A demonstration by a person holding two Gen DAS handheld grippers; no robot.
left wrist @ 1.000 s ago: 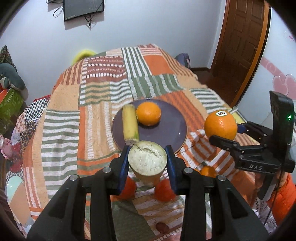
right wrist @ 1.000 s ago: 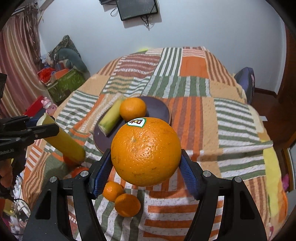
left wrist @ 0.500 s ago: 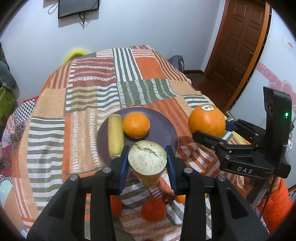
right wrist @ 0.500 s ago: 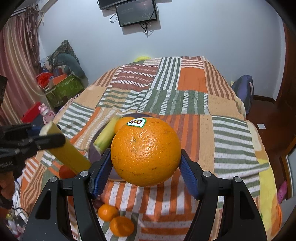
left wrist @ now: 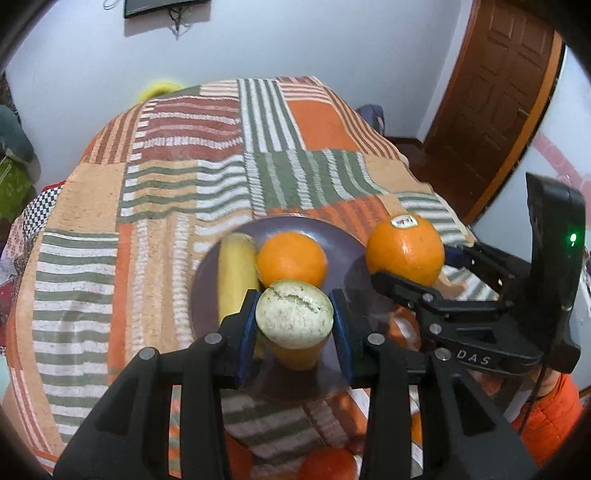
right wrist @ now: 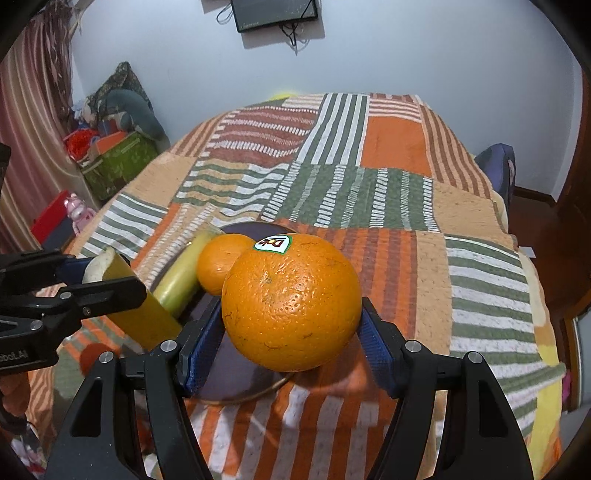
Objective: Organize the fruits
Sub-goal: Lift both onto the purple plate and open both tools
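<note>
In the left wrist view, the left tongs are clamped on a cut piece of banana, its pale cut end facing the camera and its yellow skin running down between the blue pads. The piece hangs over the near part of a dark purple plate that sits on a striped patchwork cloth covering the worktop. On the plate lie another banana piece and a small orange, touching each other. To the right, the right tongs grip a big orange with a sticker, held above the plate's right edge. A few small oranges lie on the cloth near the bottom edge, partly hidden by the tongs. A brown door stands at the back right. In the right wrist view, the right tongs are closed on the big orange with a sticker, which fills the middle of the view and hangs over the plate. Behind it, on the plate, the small orange touches the other banana piece. At the left, the left tongs hold the cut banana piece tilted, with its lower end over the plate's left edge. A green box sits on the floor at the back left, and a screen hangs on the wall.
</note>
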